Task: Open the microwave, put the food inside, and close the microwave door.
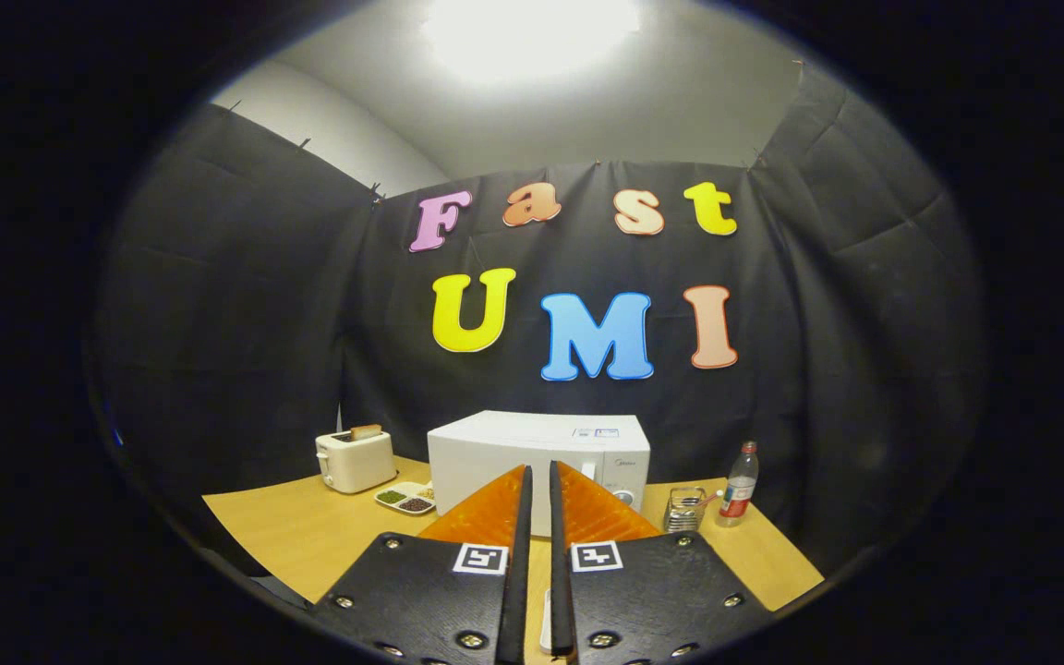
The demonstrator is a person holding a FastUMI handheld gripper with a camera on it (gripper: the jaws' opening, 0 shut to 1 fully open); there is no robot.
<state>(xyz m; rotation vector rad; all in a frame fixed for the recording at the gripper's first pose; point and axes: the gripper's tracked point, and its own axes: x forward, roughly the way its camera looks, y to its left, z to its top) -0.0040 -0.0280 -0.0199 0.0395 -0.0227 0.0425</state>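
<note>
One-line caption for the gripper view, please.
Gripper, jaws nearly closed and empty, faces the shut white microwave on the wooden table.

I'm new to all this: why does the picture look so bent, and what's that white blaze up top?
Gripper view: a fisheye lens bows the table edges; the ceiling light is overexposed; the microwave stays sharp beyond the nearly closed fingers.
</note>
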